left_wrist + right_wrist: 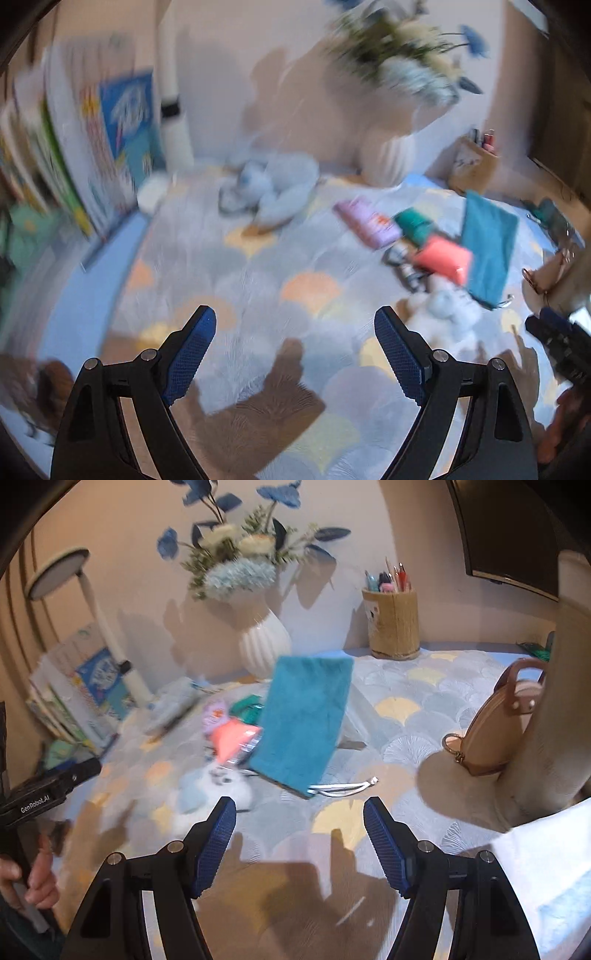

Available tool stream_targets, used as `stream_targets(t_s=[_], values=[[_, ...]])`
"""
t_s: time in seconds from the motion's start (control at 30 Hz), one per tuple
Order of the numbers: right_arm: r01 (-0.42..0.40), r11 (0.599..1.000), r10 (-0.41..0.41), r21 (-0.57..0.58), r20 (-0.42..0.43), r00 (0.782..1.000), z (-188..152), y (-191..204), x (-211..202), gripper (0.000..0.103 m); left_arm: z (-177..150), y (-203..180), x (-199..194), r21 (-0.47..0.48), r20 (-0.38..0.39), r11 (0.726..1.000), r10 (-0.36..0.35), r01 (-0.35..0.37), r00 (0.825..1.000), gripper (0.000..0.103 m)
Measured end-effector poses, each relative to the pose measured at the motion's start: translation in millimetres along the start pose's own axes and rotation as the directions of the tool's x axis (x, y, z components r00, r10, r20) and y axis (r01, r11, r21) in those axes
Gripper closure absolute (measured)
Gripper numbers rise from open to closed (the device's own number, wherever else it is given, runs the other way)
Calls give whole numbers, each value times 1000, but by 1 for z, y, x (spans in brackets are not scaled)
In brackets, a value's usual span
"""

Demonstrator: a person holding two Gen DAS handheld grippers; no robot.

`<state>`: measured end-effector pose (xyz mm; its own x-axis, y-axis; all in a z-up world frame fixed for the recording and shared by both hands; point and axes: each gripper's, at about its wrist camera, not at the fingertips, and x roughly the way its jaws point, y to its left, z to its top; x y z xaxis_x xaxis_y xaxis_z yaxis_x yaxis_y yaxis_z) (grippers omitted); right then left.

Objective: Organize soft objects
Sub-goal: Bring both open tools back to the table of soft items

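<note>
both grippers' jaws spread, empty; left gripper (55, 779) reads "genrobot.ai"; teal pouch (303, 720) beyond.

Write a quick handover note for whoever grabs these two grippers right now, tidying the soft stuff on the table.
Left gripper: open, nothing between the jaws, over bare patterned tablecloth.
Right gripper: open, empty, pointed at the pile.
Things: flat teal fabric pouch with white drawstring lies on top of the heap; coral-pink soft pack, green pack and lilac pack lie beside and partly under it; white and pale-blue plush toy at the near edge. A second pale-blue plush lies apart, near the wall.
Done: nothing visibly sorted.
Left: everything; the teal pouch looks the easiest first pick.
</note>
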<state>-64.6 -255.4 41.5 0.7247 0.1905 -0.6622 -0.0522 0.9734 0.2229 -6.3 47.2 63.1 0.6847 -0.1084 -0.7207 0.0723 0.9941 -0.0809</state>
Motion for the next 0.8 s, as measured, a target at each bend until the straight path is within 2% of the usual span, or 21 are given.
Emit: stream_targets(t_s=[0.07, 0.1, 0.13, 0.2, 0.27, 0.33, 0.47, 0.57, 0.67, 0.73, 0.8], values=[[92, 994, -93, -55, -10, 996, -10, 3, 16, 33, -4, 12, 10, -30, -5, 1000, -4, 4, 1000, 16], [110, 992, -111, -70, -22, 994, -14, 2, 20, 33, -6, 16, 15, -35, -8, 999, 4, -5, 1000, 16], [110, 991, -114, -79, -46, 992, -16, 2, 25, 33, -8, 19, 22, -40, -13, 999, 10, -11, 1000, 16], [112, 989, -116, -94, -40, 992, -15, 3, 24, 32, -15, 24, 37, -65, -47, 998, 9, -12, 999, 16], [109, 989, -114, -99, -48, 992, -15, 2, 27, 27, -19, 22, 48, -68, -97, 997, 16, -23, 995, 18], [111, 991, -115, -78, -57, 992, -14, -4, 30, 27, -17, 17, 43, -39, -63, 999, 22, -24, 998, 16], [114, 993, -116, -25, -68, 991, -12, -15, 32, 27, -18, 13, 45, -24, -87, 999, 27, -30, 996, 16], [104, 995, -104, -2, -65, 992, -12, -18, 29, 27, -16, 11, 37, -25, -93, 999, 33, -36, 995, 17], [70, 997, -68, 20, -86, 994, -9, -19, 27, 27, 6, 3, 9, 14, -122, 999, 44, -42, 992, 17], [28, 997, -18, 65, -150, 989, 0, -19, 27, 27, 31, -2, -10, 59, -87, 996, 73, -68, 994, 16], [-33, 993, 54, 116, -182, 982, 21, -16, 28, 27, 55, -8, -27, 80, -14, 995, 59, -58, 998, 13]])
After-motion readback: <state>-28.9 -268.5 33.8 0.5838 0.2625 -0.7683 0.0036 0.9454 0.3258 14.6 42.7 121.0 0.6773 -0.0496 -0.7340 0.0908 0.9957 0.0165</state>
